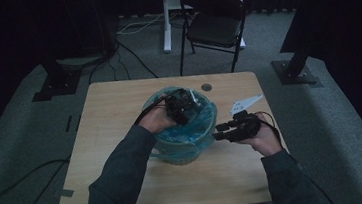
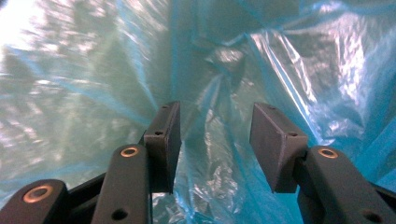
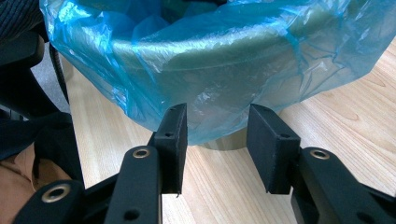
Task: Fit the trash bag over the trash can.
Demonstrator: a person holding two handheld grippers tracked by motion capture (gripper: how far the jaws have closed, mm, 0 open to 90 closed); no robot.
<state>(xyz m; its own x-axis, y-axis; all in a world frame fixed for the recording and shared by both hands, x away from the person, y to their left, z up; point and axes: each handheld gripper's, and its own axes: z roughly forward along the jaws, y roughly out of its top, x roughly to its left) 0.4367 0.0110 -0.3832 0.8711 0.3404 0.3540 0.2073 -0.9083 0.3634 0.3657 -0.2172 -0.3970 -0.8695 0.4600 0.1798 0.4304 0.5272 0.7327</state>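
A person sits at a light wooden table (image 1: 126, 182) holding a two-fingered gripper in each hand, working on a round bin (image 1: 183, 149) lined with a thin blue plastic bag (image 1: 203, 117). The bin stands near the middle of the table, between the two grippers. The left gripper (image 1: 178, 107) is lowered into the mouth of the bin, its fingers (image 2: 163, 140) parted to a middling gap with nothing clamped; crinkled blue film of the bag's inside hangs straight ahead of them and between them, loose and folded. The right gripper (image 1: 224, 129) is held just outside the bin's wall, close to it and low near the table, its fingers (image 3: 173, 140) likewise spread apart and empty. Directly ahead of those fingers the bag's edge (image 3: 224, 126) drapes over the rim and down the outside, its lower hem hanging just beyond the fingertips, with the pale base of the bin beneath it. Judging by this, the bag is already seated in the bin and folded over the rim, so the lining looks largely done; what seems left is pressing the loose film down inside and smoothing or tugging the overhang. A black folding chair (image 1: 214, 21) stands beyond the table on grey carpet.
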